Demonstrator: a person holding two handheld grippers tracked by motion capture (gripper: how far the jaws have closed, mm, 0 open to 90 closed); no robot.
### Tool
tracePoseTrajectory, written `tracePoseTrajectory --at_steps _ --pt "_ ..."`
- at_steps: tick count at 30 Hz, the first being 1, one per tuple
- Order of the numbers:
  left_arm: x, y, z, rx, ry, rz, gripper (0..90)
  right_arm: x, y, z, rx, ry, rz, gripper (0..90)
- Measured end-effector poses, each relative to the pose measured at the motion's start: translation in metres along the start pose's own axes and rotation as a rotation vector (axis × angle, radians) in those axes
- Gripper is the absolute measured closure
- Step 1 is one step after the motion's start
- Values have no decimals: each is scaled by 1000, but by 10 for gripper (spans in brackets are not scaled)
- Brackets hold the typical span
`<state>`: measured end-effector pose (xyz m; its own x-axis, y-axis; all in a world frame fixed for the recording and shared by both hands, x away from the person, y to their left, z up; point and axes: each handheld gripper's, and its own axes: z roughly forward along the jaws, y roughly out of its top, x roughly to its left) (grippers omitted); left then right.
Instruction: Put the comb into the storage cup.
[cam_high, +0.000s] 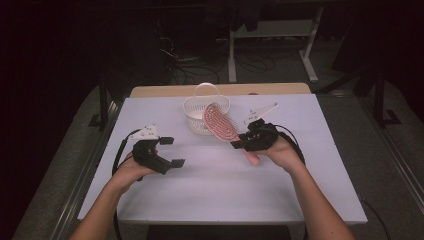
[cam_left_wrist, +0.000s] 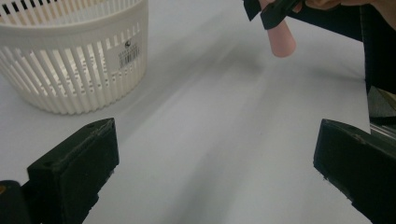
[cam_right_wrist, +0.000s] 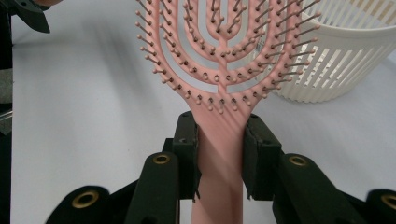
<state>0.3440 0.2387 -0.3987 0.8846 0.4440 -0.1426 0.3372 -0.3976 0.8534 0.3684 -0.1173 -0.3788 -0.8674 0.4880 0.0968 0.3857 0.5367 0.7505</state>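
A pink vented hairbrush (cam_high: 220, 123) is held above the white table, its bristled head beside the white slotted basket (cam_high: 199, 115). My right gripper (cam_high: 239, 142) is shut on the brush's handle; in the right gripper view both black pads clamp the pink neck (cam_right_wrist: 219, 140) just below the bristles. The handle's rounded end (cam_left_wrist: 281, 41) hangs down in the left gripper view. My left gripper (cam_high: 171, 151) hovers at the table's left with its jaws wide open and nothing between them (cam_left_wrist: 215, 168). The basket (cam_left_wrist: 74, 60) stands ahead of it to the left.
The white table (cam_high: 220, 190) has bare room in front and to both sides. A wooden board edge (cam_high: 150, 91) runs along the back. Cables trail from both grippers. Dark floor and a desk frame (cam_high: 310, 55) lie behind.
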Motion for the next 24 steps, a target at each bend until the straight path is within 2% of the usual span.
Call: tracePoseTrajectory --at_steps 4,10,17,20,24 --pt "1 5 1 -4 -7 4 2 -1 0 -1 -4 1 5 687" --pt "4 21 6 -9 -22 31 2 -3 -1 -3 -13 -4 11 687" --pt "3 36 14 -2 -58 52 2 -6 -2 -8 -30 -11 20 687" --pt "4 42 17 -8 -71 53 2 -6 -2 -9 -35 -14 20 687" --pt "4 44 19 -22 -68 43 2 -6 -2 -10 -38 -19 19 688"
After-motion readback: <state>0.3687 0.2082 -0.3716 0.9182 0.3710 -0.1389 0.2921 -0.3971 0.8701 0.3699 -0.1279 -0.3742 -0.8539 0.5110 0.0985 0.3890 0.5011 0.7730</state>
